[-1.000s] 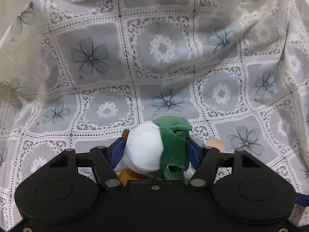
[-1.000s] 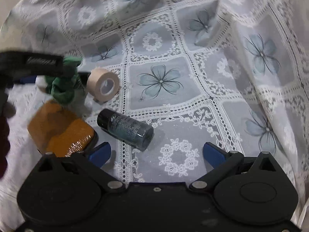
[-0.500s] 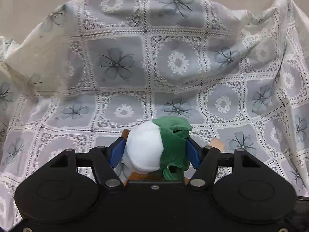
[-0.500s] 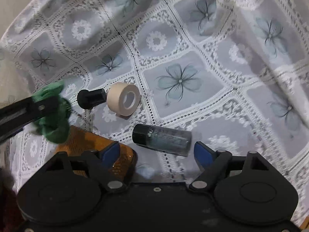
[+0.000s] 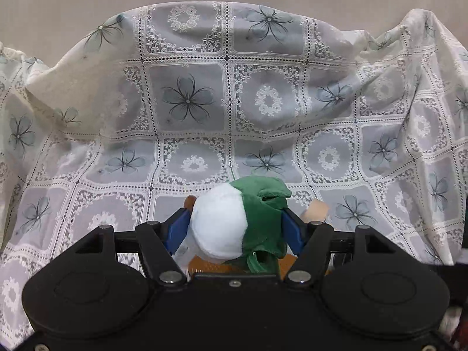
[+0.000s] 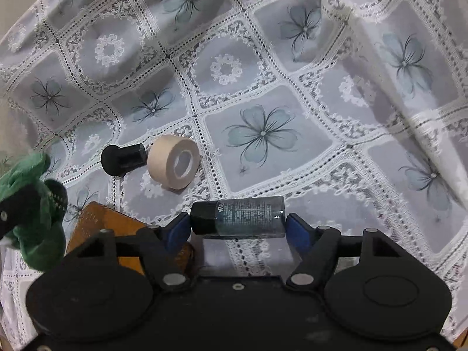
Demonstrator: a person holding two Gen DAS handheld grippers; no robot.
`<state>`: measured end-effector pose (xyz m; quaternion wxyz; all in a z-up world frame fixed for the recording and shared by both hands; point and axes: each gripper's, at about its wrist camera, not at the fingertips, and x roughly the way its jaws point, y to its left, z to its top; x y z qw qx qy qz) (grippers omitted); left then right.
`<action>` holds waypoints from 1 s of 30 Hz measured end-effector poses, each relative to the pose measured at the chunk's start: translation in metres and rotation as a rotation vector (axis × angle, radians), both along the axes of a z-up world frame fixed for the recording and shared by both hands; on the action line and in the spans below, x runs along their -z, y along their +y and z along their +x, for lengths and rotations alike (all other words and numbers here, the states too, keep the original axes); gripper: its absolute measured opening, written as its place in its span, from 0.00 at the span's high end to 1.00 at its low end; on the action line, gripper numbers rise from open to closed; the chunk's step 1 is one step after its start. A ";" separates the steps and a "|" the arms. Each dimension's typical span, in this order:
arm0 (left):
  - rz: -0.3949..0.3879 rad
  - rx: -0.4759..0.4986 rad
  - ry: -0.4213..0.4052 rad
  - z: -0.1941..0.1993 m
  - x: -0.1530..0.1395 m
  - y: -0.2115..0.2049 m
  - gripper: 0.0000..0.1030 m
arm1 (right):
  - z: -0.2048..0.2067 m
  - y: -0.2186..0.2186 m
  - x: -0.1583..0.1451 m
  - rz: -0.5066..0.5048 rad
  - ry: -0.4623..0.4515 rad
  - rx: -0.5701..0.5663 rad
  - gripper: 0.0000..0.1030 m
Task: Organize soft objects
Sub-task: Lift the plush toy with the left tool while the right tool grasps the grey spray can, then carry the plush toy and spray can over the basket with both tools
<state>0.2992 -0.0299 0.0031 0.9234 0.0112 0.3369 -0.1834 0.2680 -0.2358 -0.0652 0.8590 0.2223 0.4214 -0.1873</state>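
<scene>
My left gripper (image 5: 234,229) is shut on a green and white plush toy (image 5: 222,222), held above the lace cloth (image 5: 187,99). In the right wrist view the same plush toy (image 6: 32,204) hangs at the left edge. My right gripper (image 6: 237,226) is closing on a dark bottle (image 6: 242,216) that lies lengthwise between its jaws. The blue pads (image 6: 178,229) meet the bottle's cap end and its base end. The bottle rests on the cloth.
A beige tape roll (image 6: 174,161) and a black knob-shaped piece (image 6: 122,159) lie side by side beyond the bottle. An orange flat pad (image 6: 99,222) lies under the plush toy, partly hidden by my right gripper. The flowered lace cloth (image 6: 263,131) rises in folds at the back and right.
My right gripper went from wide open to closed around the dark bottle, which now lies between the pads. My left gripper carried the plush toy up and back; more of the wall shows.
</scene>
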 end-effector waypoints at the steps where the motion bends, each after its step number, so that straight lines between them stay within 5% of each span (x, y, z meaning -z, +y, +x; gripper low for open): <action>1: -0.002 0.002 0.002 -0.004 -0.001 0.001 0.39 | -0.003 -0.001 -0.003 -0.002 -0.004 -0.003 0.31; 22: -0.044 -0.026 0.051 -0.147 -0.032 0.035 0.42 | -0.159 0.022 -0.088 0.014 -0.167 -0.217 0.31; 30: 0.087 -0.045 0.070 -0.155 -0.003 0.026 0.28 | -0.210 0.030 -0.088 0.030 -0.172 -0.213 0.31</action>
